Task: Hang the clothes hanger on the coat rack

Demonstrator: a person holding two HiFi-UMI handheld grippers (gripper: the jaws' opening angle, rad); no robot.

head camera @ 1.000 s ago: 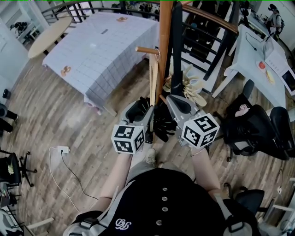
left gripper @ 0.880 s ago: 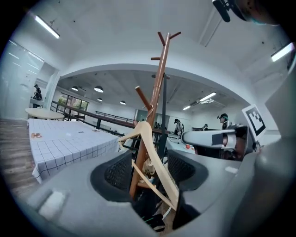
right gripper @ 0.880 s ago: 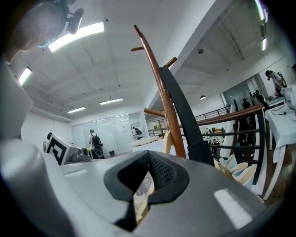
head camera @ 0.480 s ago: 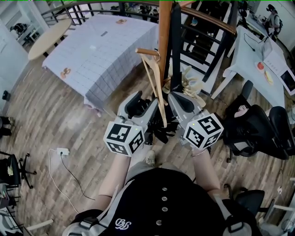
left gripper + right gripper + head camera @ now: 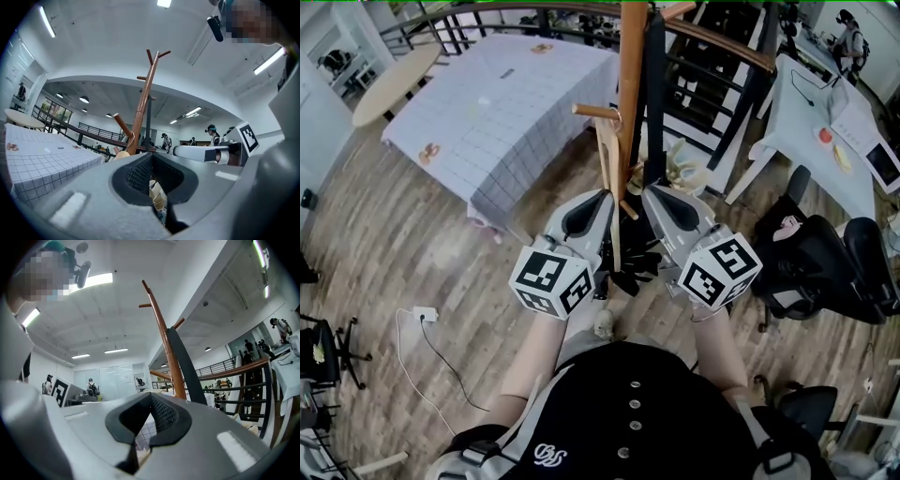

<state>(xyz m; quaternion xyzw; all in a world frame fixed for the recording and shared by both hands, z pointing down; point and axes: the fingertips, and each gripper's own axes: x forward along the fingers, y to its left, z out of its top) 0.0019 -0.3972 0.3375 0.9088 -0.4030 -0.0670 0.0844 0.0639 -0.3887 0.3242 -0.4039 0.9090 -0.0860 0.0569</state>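
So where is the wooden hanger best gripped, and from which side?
Grip the wooden hanger on its long wooden arm, a little below the hook. It hangs from the peg edge-on, so its flat faces look left and right: close the jaws across them. Come from below on the left, since the rack's pole stands close on its right.

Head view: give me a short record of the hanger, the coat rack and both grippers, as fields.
hanger: wooden, hook over a peg, hanging down
coat rack: upright wooden pole
left gripper: jaws together, nothing held, left of hanger
right gripper: jaws together, nothing held, right of hanger
task state: hanger appears hung
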